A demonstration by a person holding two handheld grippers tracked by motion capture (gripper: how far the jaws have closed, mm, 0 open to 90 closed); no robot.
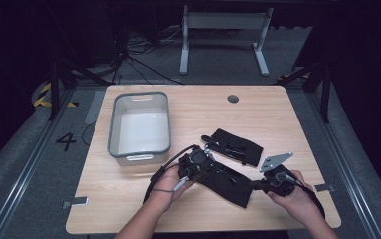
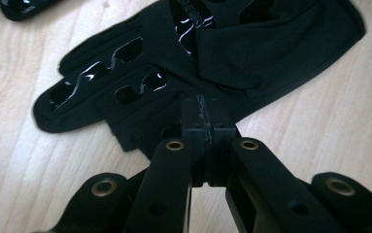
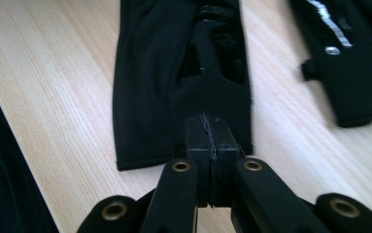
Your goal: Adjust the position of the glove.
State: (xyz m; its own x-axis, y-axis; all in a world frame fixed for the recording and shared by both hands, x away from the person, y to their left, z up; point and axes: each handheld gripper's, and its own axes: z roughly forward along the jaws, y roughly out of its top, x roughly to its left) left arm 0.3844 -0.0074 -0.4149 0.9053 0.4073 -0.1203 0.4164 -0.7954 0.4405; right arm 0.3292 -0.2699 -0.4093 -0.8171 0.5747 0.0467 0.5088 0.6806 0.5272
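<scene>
You have a black glove [image 1: 225,181] pinched at both ends, low on the wooden table [image 1: 287,119], near your edge. Left gripper [image 2: 205,119] is clamped tight on the finger end, fabric bunched between the pads. Right gripper [image 3: 211,133] is clamped on the cuff end, jaws fully together with a fold of cloth between them. The glove sags in the middle and seems to touch the table there.

Judgement: you look to be lifting or moving this glove, likely toward the bin. Keep both grips closed, raise the two ends together so it hangs level, and don't pull the hands apart hard or the thin fabric may slip out. Carry it left and away from you, clear of the rim.

A second black glove [image 1: 233,146] lies flat just beyond the held one, apart from both grippers. Mind you don't drag it along.

The grey-rimmed white bin [image 1: 114,130] sits at the left of the table, beyond your left hand [image 1: 170,181]. Nothing is inside that I can see; the floor of it shows bare white. Neither glove touches it.
</scene>
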